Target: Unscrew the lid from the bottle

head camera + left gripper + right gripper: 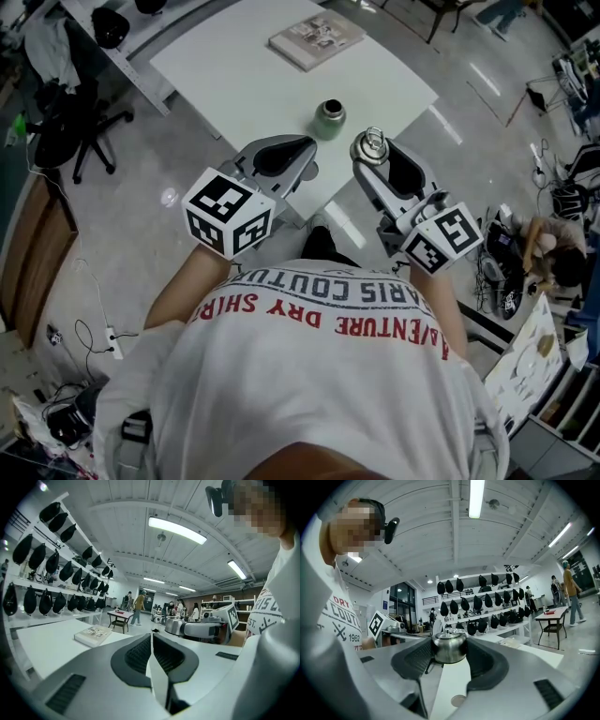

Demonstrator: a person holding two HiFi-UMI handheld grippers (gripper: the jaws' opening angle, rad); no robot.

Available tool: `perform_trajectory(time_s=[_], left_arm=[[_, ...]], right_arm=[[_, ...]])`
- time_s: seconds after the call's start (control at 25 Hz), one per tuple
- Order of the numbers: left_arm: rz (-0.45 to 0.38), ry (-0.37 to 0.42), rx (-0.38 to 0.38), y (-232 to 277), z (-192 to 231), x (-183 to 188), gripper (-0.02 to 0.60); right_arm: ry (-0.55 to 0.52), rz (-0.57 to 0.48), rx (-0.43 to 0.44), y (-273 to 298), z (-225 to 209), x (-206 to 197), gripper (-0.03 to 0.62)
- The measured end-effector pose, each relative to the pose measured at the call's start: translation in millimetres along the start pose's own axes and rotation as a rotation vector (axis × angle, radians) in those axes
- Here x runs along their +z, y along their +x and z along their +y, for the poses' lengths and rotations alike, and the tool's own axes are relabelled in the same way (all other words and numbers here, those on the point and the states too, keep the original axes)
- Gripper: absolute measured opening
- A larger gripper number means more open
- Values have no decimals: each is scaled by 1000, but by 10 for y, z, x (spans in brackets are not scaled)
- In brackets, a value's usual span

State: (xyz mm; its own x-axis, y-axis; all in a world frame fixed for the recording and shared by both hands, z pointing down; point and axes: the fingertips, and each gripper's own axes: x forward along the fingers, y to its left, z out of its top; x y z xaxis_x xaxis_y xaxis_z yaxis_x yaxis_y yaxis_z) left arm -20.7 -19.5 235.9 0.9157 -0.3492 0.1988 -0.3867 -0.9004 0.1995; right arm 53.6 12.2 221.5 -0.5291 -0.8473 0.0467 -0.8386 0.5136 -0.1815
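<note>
Bottle (329,119), green and open-topped, is standing on the table (234,75) before a book (316,39). My right gripper (450,657) is clamping its shiny steel lid (449,645) beside it; my left gripper (151,639) is hovering closed, empty.

You wear a white short-sleeved T-shirt (319,375) printed across the chest with red and dark block lettering — and a small black camera (216,498) on your head. Your left gripper (307,146) and right gripper (373,150) have smooth grey shells with dark ribbed pads (140,654), each carrying a white cube (228,214) faced on every visible side with black square markers.
</note>
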Motion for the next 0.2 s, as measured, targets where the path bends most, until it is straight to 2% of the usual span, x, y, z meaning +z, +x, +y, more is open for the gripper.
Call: perform_trajectory(time_s=[0.2], left_arm=[[5, -9, -5, 70, 42, -19, 38]], right_arm=[[-5, 5, 0, 46, -71, -16, 232]])
